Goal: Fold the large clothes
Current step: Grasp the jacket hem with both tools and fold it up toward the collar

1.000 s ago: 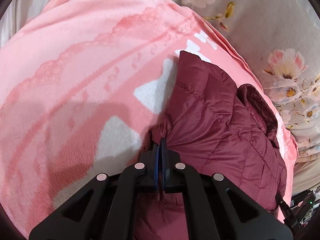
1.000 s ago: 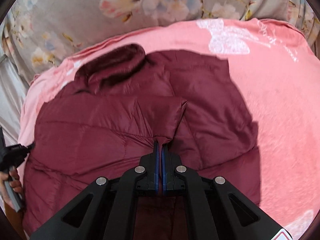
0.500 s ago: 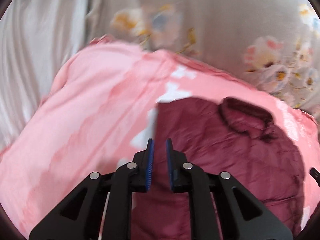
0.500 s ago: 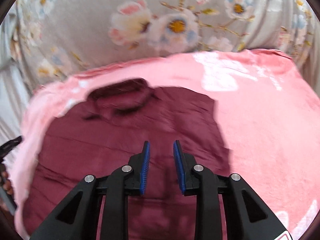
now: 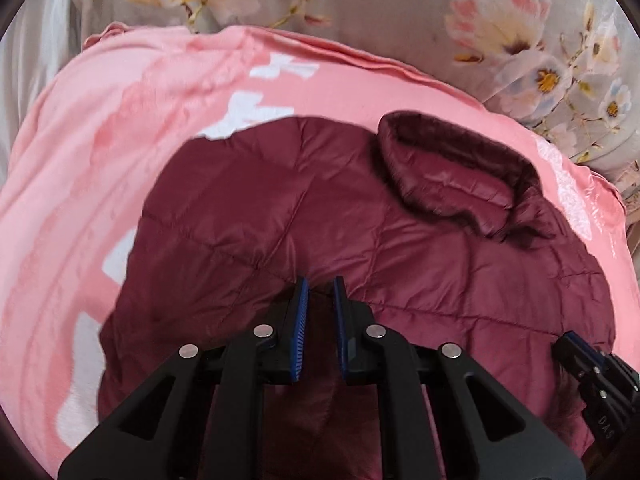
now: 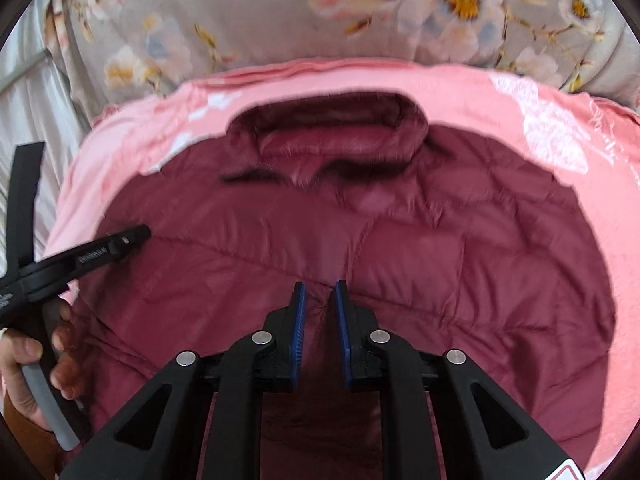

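A dark red quilted jacket (image 5: 400,240) (image 6: 440,260) lies spread on a pink blanket (image 5: 120,120) (image 6: 460,84), its furry collar (image 5: 460,168) (image 6: 332,136) at the far end. My left gripper (image 5: 320,288) sits on the jacket's near left part. A ridge of quilted cloth is bunched between its blue pads (image 5: 302,312), which stand a little apart. My right gripper (image 6: 320,290) is over the jacket's middle. Its jaws are closing, and a puckered pinch of cloth sits between the pads. Each gripper shows in the other's view, the left gripper (image 6: 136,234) and the right gripper (image 5: 572,344).
A grey floral bedsheet (image 5: 400,12) (image 6: 260,12) lies beyond the blanket. White cloth (image 6: 24,92) borders the left side. A person's hand (image 6: 24,360) grips the left tool's handle at the lower left of the right wrist view.
Both grippers let go of the jacket's folded-in parts, opened and drew back toward the near side. They now sit on the jacket body with cloth bunched between their pads, and the right jaws have narrowed.
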The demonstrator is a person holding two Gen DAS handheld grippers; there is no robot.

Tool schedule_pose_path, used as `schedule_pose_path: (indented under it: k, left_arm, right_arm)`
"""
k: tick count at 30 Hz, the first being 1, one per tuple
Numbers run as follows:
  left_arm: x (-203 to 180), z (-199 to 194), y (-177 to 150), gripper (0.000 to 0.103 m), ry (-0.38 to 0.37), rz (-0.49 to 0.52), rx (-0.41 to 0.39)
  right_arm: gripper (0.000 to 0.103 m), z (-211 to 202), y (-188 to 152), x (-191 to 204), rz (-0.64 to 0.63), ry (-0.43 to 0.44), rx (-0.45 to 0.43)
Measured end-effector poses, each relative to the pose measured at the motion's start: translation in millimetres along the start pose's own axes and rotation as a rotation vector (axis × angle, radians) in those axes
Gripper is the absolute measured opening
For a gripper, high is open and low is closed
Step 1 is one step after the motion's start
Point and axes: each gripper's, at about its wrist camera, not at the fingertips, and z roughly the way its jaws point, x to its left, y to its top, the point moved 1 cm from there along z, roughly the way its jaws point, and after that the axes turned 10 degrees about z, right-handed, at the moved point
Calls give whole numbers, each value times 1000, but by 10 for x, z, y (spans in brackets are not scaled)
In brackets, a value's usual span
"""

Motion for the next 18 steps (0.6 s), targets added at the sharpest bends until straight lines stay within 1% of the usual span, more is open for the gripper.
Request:
schedule_pose_path:
  k: [2, 9, 12, 18]
  left_arm:
    - [5, 32, -50, 13, 2, 7, -6]
    - [-17, 114, -132, 13, 15, 28, -22]
    - [-11, 125, -152, 13, 15, 30, -32]
    - [-23, 145, -166, 13, 21, 35, -36]
  right_arm:
    - [9, 69, -56, -11, -10, -12, 8]
    - [9, 154, -157, 17, -40, -38, 0]
    - [9, 166, -166, 0, -34, -31, -3]
    - [8, 175, -148, -74, 0, 10, 1]
